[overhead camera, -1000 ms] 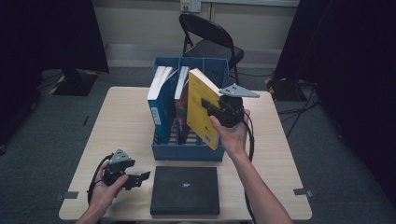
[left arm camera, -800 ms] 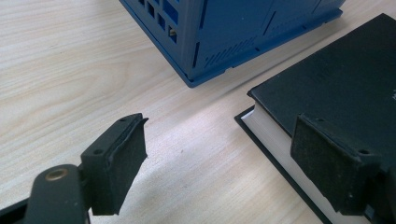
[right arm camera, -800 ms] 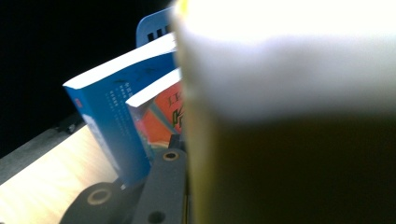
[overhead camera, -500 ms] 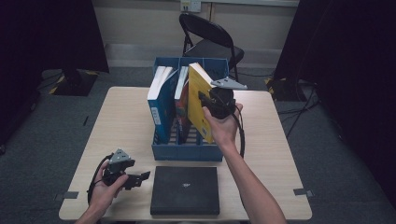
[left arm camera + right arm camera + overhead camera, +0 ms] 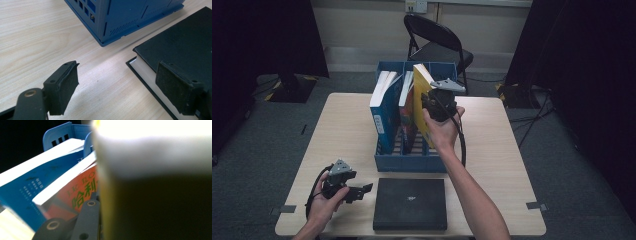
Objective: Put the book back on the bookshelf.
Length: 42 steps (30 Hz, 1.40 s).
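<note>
So the count: four books total, three standing in the blue rack (image 5: pixel 412 162), namely a blue book (image 5: pixel 382 112), an orange book (image 5: pixel 408 107) and a yellow book (image 5: pixel 421 102), plus one black book (image 5: pixel 410 202) lying flat on the table (image 5: pixel 342 135). One rack, one table, one folding chair (image 5: pixel 437 42) behind it, and two grippers, the left gripper (image 5: pixel 362 190) and the right gripper (image 5: pixel 428 100).
</note>
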Available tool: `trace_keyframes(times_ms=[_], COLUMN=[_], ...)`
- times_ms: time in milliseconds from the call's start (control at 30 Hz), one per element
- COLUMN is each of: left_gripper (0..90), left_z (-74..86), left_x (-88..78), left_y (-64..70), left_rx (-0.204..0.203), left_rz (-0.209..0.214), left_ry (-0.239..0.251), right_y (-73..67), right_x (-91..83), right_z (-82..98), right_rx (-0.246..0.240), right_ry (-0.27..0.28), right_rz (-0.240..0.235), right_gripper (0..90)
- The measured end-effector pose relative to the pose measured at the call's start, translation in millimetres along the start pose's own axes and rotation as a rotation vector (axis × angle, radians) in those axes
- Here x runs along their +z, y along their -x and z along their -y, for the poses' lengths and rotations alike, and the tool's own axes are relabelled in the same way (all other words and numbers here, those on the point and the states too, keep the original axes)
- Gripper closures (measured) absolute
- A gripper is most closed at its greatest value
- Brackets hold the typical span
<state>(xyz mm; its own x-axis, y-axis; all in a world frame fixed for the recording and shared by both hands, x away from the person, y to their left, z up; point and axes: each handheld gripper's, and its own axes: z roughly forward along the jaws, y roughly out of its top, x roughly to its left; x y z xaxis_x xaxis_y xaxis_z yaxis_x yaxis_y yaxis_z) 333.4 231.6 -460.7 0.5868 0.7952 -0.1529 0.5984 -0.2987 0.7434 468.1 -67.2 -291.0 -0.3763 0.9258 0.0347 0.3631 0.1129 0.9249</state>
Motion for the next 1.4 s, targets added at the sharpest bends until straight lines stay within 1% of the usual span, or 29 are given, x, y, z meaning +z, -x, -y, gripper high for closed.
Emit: trace_keyframes(times_ms=[100, 200, 400, 533, 700, 767, 800, 867, 900, 933, 1067, 1200, 1367, 1400], left_gripper=[18.5, 18.6, 18.8, 18.8, 18.9, 18.9, 18.8, 18.9, 18.8, 18.9, 18.8, 18.8, 18.9, 18.9], left_z=[0.0, -0.3, -0.4, -0.3, -0.2, -0.6, -0.5, -0.7, -0.7, -0.7, -0.7, -1.2, -1.5, -1.6], left_x=[-0.1, 0.6, 0.2, 0.0, 0.0, -0.3, -0.1, -0.4, -0.4, -0.5, -0.4, 1.3, 1.3, 1.5], left_y=[0.3, 0.2, 0.5, 0.4, 0.2, -0.9, -0.9, -1.5, -1.5, -1.3, -1.0, -0.4, 0.3, 0.3], left_rx=[-0.003, 0.007, 0.008, 0.004, 0.005, 0.009, 0.004, 0.009, 0.009, 0.009, 0.011, 0.009, 0.013, 0.014], left_rz=[0.009, 0.013, 0.017, 0.017, 0.019, 0.019, 0.02, 0.018, 0.018, 0.02, 0.023, 0.024, 0.025, 0.023], left_ry=[0.004, -0.006, -0.003, 0.0, 0.007, 0.005, 0.005, 0.005, 0.005, 0.007, 0.007, 0.006, 0.007, 0.005], right_y=[-1.3, -2.3, -7.7, -10.0, -12.0, -12.7, -13.1, -13.3, -13.3, -13.5, -15.2, -15.7, -17.1, -16.0], right_x=[5.1, 10.1, 20.5, 26.3, 38.2, 42.2, 44.0, 49.8, 49.8, 53.1, 57.4, 63.2, 69.0, 70.8], right_z=[-3.1, -5.4, -11.5, -11.5, -9.8, -8.5, -7.9, -6.1, -6.1, -4.3, -0.6, 4.7, 9.6, 10.8], right_rx=[-0.001, 0.016, 0.0, -0.003, 0.009, 0.015, 0.015, 0.016, 0.016, 0.025, 0.014, 0.05, 0.036, 0.029], right_ry=[0.001, 0.003, 0.011, 0.014, 0.012, 0.016, 0.016, 0.02, 0.02, 0.022, 0.029, 0.026, 0.028, 0.027], right_rz=[0.012, 0.019, 0.051, 0.061, 0.076, 0.073, 0.073, 0.079, 0.079, 0.082, 0.082, 0.08, 0.08, 0.074], right_gripper=[75.7, 75.7, 75.7, 75.7, 75.6, 75.7, 75.6, 75.6, 75.6, 75.6, 75.6, 75.5, 75.4, 75.4])
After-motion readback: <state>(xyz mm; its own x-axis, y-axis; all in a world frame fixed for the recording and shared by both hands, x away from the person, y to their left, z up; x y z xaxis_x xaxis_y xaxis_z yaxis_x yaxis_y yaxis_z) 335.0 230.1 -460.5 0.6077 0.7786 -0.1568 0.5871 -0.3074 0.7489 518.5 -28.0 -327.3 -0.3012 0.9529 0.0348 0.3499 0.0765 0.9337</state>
